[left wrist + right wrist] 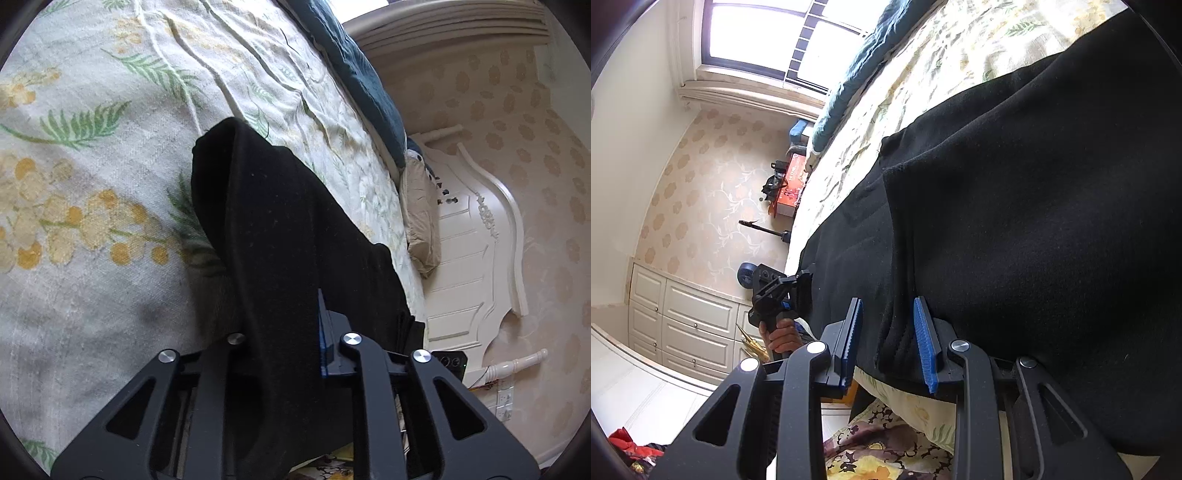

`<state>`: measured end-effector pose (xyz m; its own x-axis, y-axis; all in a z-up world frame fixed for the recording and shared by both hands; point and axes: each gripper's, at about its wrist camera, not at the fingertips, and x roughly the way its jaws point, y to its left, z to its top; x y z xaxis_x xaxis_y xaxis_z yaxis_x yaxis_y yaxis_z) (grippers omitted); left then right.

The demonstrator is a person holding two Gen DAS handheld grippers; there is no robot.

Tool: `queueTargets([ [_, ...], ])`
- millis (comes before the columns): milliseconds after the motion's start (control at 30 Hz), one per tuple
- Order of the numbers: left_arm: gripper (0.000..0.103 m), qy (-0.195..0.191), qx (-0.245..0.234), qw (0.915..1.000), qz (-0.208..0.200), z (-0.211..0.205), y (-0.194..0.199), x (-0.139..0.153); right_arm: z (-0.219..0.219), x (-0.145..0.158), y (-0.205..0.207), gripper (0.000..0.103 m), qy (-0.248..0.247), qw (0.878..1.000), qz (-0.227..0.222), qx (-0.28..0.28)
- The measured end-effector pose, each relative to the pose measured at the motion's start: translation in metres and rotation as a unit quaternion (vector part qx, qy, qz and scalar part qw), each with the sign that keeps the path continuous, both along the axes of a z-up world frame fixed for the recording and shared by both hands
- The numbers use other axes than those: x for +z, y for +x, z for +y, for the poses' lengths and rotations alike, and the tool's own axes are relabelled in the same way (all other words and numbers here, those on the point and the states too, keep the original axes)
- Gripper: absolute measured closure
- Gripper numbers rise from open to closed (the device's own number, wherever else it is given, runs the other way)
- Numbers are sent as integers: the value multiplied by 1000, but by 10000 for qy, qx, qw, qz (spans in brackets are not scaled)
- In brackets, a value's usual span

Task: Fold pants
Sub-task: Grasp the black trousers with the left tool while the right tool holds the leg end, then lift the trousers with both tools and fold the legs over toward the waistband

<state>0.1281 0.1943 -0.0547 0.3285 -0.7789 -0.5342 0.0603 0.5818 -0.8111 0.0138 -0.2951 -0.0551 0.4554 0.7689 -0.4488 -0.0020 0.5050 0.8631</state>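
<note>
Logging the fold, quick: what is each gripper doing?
Left gripper: shut on the black fabric pants.
Right gripper: shut on the pants.

Black pants (280,229) drape over the left gripper (295,343), hiding one finger entirely; only a sliver of blue pad (322,332) shows. Their far end runs past the right wrist picture's right edge. The hand (781,336) is half hidden behind the right gripper (890,343). Printing on the red box (792,184) by the bed's far corner is too small to read.
</note>
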Motion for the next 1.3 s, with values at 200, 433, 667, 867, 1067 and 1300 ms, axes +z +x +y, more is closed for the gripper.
queueTargets([
  [200, 90, 30, 59, 9996, -277, -9, -11, 31, -2, 0, -2, 73, 34, 9999, -94, -72],
  [433, 90, 160, -93, 9975, -686, -32, -19, 79, 1, 6, -3, 58, 101, 9996, -244, -59],
  [667, 90, 605, -283, 9922, -1055, -63, -35, 114, 23, 23, 0, 24, -214, 9982, -541, 153],
  [867, 90, 898, -506, 9860, -1314, -93, -46, 135, 39, 33, 1, 17, -805, 9950, -567, 188],
  [1067, 90, 1112, -773, 9785, -1554, -130, -55, 151, 37, 37, 0, 17, -976, 9949, -251, -35],
  [1300, 90, 1269, -1059, 9716, -1691, -169, -66, 156, 37, 61, -15, 17, -2228, 9738, -259, -387],
])
